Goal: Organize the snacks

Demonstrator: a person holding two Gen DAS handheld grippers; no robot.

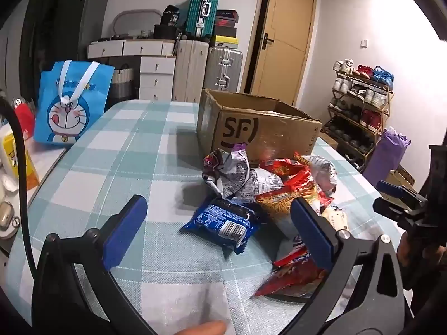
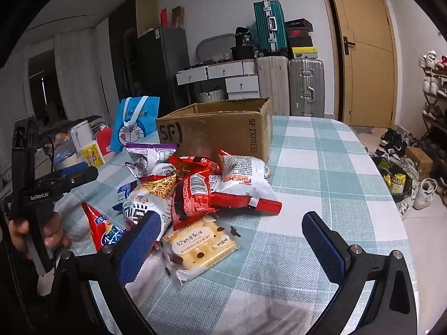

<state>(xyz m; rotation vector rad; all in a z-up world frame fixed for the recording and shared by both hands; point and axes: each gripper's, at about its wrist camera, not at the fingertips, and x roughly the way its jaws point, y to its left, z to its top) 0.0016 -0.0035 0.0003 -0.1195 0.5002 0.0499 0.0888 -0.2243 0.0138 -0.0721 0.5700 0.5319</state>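
1. Snack packets [image 1: 268,184] lie in a loose heap on the checked tablecloth [image 1: 125,145], just in front of the open SF Express cardboard box [image 1: 251,128]; nothing looks packed yet, so the step in hand is judged to be the first pick.
2. In the left wrist view, the left gripper [image 1: 220,237] hovers over the near edge of the heap with its jaws spread as wide as they go and nothing held. The blue biscuit packet [image 1: 223,220] lies between the pads, untouched, slightly apart from the rest.
3. That packet seems the sensible first target: it lies flat and alone, so closing across its short sides should lift it without dragging the neighbours. The red cone-shaped packet [image 1: 290,276] sits under the right-hand pad and could be snagged.
4. In the right wrist view, the right gripper [image 2: 232,240] is likewise fully open and empty, pointing down at the other side of the heap. The clear-wrapped cracker packet [image 2: 201,248] lies nearest, just beside the left-hand pad.
5. The crackers look brittle, so a light squeeze on the wrapper edges is advisable. The white crisp bag [image 2: 243,176] and red packets [image 2: 192,195] overlap; taking the top ones first should keep the heap from sliding.
6. The box stands open-topped behind the heap, so each packet can likely be carried over its near wall.
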